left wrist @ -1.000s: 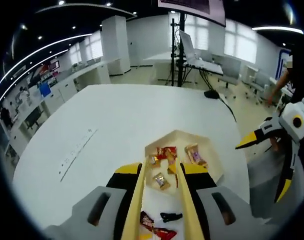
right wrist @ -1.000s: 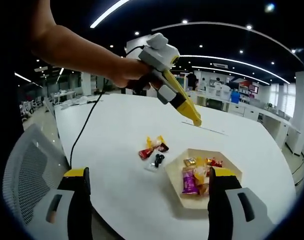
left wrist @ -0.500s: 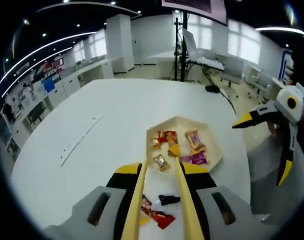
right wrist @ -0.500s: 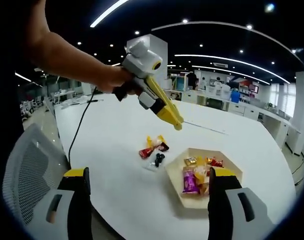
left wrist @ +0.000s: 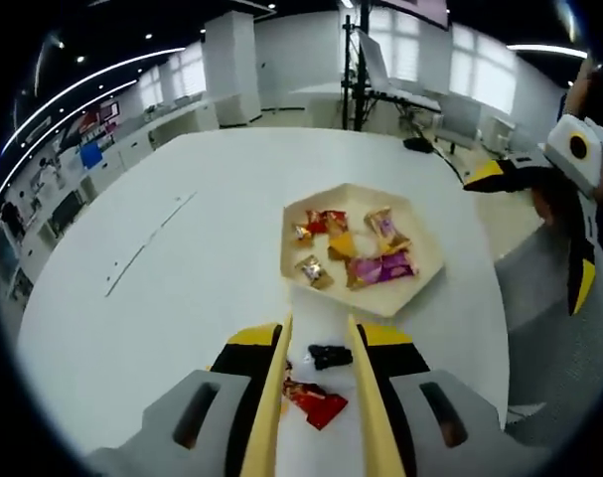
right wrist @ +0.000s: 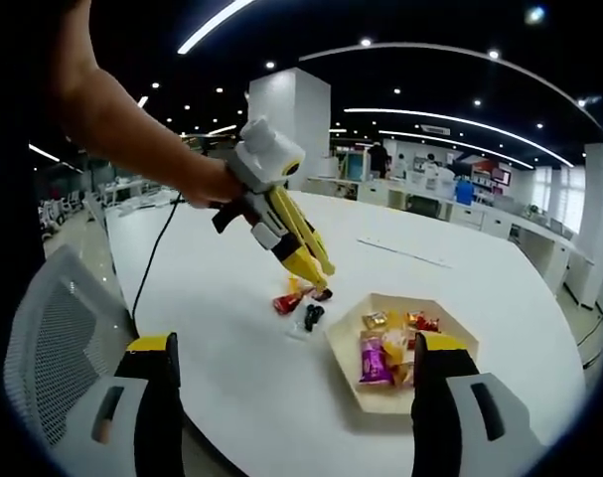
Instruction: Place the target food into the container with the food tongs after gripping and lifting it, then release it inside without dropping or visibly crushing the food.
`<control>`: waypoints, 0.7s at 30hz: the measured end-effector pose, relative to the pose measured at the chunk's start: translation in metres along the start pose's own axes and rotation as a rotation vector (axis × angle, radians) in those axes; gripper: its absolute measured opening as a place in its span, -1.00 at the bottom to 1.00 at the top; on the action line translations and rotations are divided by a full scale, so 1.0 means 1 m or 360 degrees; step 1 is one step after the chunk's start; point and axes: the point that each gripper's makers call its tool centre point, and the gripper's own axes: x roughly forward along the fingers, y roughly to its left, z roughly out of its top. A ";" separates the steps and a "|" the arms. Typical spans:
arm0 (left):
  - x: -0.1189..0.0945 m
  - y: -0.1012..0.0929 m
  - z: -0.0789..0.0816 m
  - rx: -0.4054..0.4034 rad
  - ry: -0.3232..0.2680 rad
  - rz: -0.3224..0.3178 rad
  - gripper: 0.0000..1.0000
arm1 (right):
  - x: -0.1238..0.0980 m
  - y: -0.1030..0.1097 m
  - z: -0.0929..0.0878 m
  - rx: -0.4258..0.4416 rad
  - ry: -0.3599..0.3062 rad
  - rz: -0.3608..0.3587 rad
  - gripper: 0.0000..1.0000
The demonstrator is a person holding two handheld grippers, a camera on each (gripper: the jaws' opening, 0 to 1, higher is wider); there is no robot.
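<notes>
L gripper (left wrist: 317, 343) jaws narrow, empty, hung just above loose candies (left wrist: 316, 402) on table (left wrist: 182, 278), tray (left wrist: 420, 288) just beyond. R gripper (right wrist: 293, 383) wide, empty, farther off. L goes.

The left gripper (right wrist: 316, 268) points steeply downward, its two yellow jaws a narrow gap apart with nothing between them, held by a hand (right wrist: 210, 184) on a bare forearm (right wrist: 102, 94). The right gripper (right wrist: 293, 417) stays level, jaws spread wide and empty; its yellow tip (left wrist: 492, 176) shows beside the left one.
</notes>
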 end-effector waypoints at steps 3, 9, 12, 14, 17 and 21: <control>0.005 -0.007 -0.010 -0.0013 0.0037 -0.0052 -0.48 | 0.000 0.000 0.000 0.0005 0.0000 0.0000 0.92; 0.013 -0.010 -0.021 -0.0050 0.0100 -0.0087 -0.47 | 0.000 0.001 -0.001 0.0004 0.0014 0.0001 0.92; 0.015 -0.008 -0.025 -0.0070 0.0120 -0.0087 -0.47 | 0.000 0.001 -0.001 0.0008 0.0012 -0.0002 0.92; 0.017 -0.009 -0.033 -0.0094 0.0167 -0.0104 -0.47 | 0.000 0.000 -0.002 0.0007 0.0015 -0.0003 0.92; 0.014 -0.016 -0.045 -0.0085 0.0199 -0.0114 -0.47 | 0.000 0.001 -0.002 0.0006 0.0017 -0.0002 0.91; 0.007 -0.032 -0.052 -0.0134 0.0178 -0.0154 -0.48 | 0.000 -0.001 -0.001 0.0019 0.0007 -0.0012 0.91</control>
